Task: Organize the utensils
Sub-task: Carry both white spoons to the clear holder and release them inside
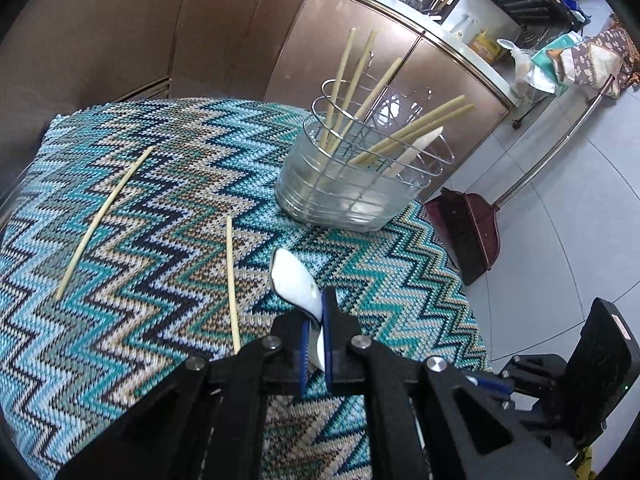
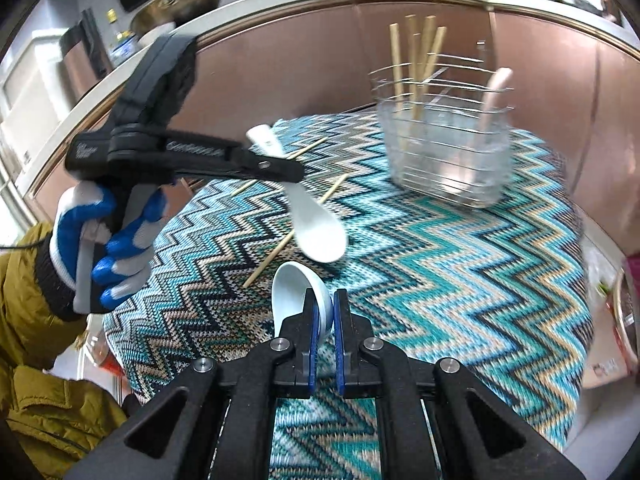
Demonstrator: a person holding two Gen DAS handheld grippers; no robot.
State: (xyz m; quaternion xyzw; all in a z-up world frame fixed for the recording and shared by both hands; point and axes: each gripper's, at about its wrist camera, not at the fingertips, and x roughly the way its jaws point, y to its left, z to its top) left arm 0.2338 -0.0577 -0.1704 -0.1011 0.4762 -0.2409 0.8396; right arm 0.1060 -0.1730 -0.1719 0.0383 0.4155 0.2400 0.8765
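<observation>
My left gripper [image 1: 316, 320] is shut on the handle of a white spoon [image 1: 294, 276], whose bowl points away over the zigzag tablecloth [image 1: 160, 240]. The right wrist view shows that same left gripper [image 2: 288, 170] in a gloved hand [image 2: 104, 240], its spoon [image 2: 316, 228] hanging bowl-down above the cloth. My right gripper [image 2: 324, 308] is shut on a second white spoon [image 2: 290, 292]. A wire utensil holder [image 1: 360, 176] [image 2: 444, 152] stands at the far side, with several chopsticks and one spoon [image 1: 416, 148] in it. Two loose chopsticks [image 1: 104, 220] [image 1: 232, 280] lie on the cloth.
Brown cabinet doors [image 1: 240, 40] under a white counter rise close behind the table. A broom and dustpan [image 1: 468, 232] lean on the tiled floor beside the table's right edge. A person's olive jacket sleeve [image 2: 40, 360] fills the lower left of the right wrist view.
</observation>
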